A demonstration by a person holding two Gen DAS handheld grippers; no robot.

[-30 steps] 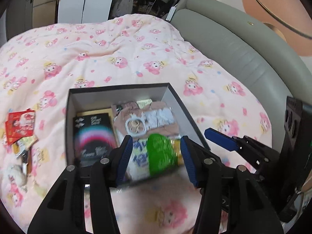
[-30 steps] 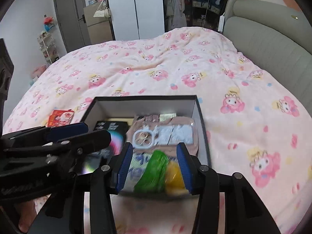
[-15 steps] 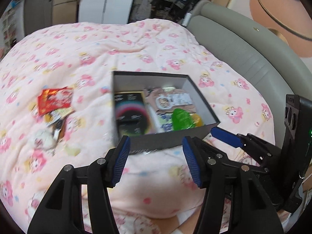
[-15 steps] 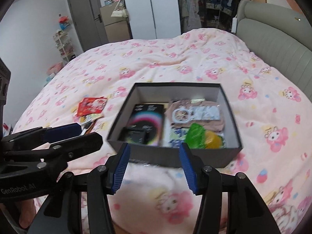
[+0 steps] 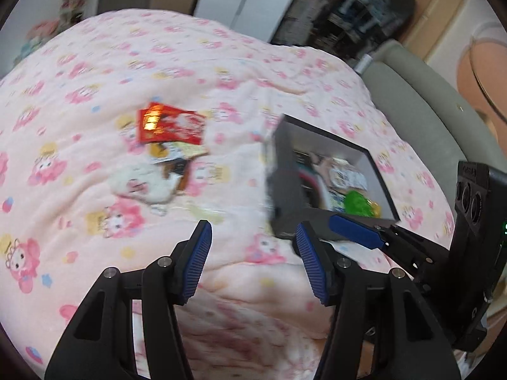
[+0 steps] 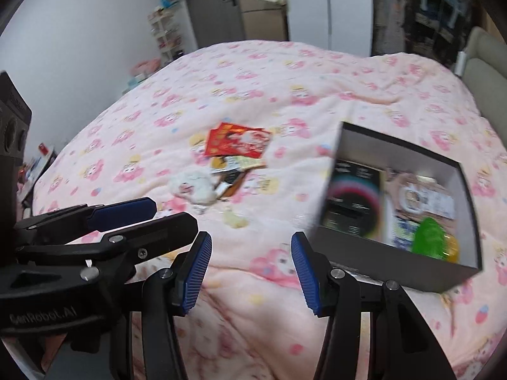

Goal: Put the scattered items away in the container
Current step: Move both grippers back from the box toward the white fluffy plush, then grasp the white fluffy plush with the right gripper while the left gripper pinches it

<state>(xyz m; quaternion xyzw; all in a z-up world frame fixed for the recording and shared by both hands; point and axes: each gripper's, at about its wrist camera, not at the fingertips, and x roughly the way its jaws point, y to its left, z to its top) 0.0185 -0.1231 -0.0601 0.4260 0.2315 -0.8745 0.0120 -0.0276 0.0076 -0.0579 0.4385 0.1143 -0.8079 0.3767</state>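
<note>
A dark open box (image 6: 389, 266) sits on the pink bedspread at the right, holding a black packet (image 6: 351, 202), a green item (image 6: 427, 234) and other things; it also shows in the left wrist view (image 5: 285, 190). Scattered to its left lie a red packet (image 6: 237, 141), small yellow and dark packets (image 6: 234, 166) and a white fluffy item (image 6: 193, 186); the left wrist view shows the red packet (image 5: 171, 126) and the white item (image 5: 142, 183). My left gripper (image 5: 252, 261) and right gripper (image 6: 247, 274) are both open and empty, above the bedspread in front of the items.
The bed is covered by a pink cartoon-print quilt (image 6: 285, 79). A grey-green padded headboard (image 5: 427, 110) runs along the right. Wardrobes and shelves stand beyond the bed. The right gripper's blue finger (image 5: 355, 231) shows in the left wrist view near the box.
Both grippers have pulled back from over the box and swung left toward the scattered items. The box now lies to the right in both views.
</note>
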